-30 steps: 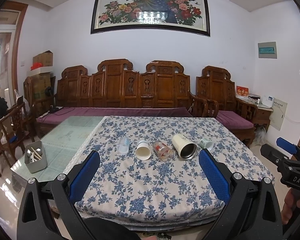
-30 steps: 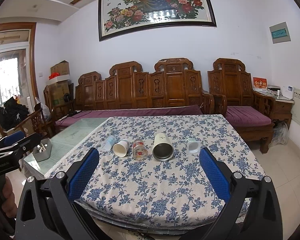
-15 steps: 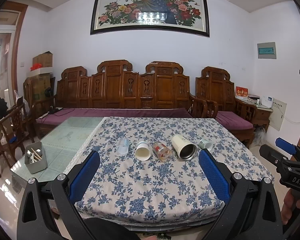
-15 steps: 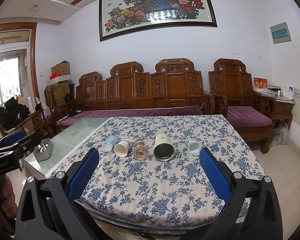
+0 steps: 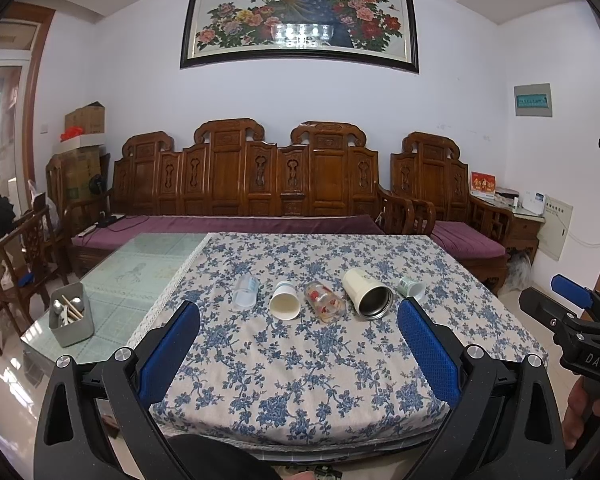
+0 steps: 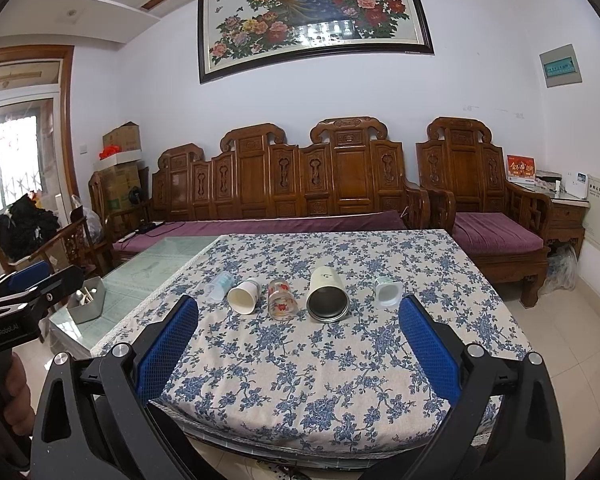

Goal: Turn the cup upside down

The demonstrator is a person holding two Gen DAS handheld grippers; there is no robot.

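Cups lie in one row on their sides, on the flowered cloth (image 5: 300, 380) that covers the counter (image 5: 140, 264): a clear plastic cup (image 5: 247, 292), a white paper cup (image 5: 285, 304), a glass with red pattern (image 5: 325, 302), a cream steel-lined tumbler (image 5: 367, 293) and a small pale green cup (image 5: 411, 288). Which one is meant I cannot tell. All mouths point toward the near edge. The left gripper (image 5: 299, 354) and the right gripper (image 6: 299, 350) both hover before the near edge, well apart from the row, and the blue fingers (image 5: 168, 354) of each are spread wide with nothing between them. I judge the paper and plastic cups are very light and soft, so a strong squeeze would crush them; the glass is stiff, slippery and can break; the tumbler is the heaviest and may roll. A good hold, I think, is across the middle of the body, the fingers on the two opposite sides, then turn the mouth down to the cloth
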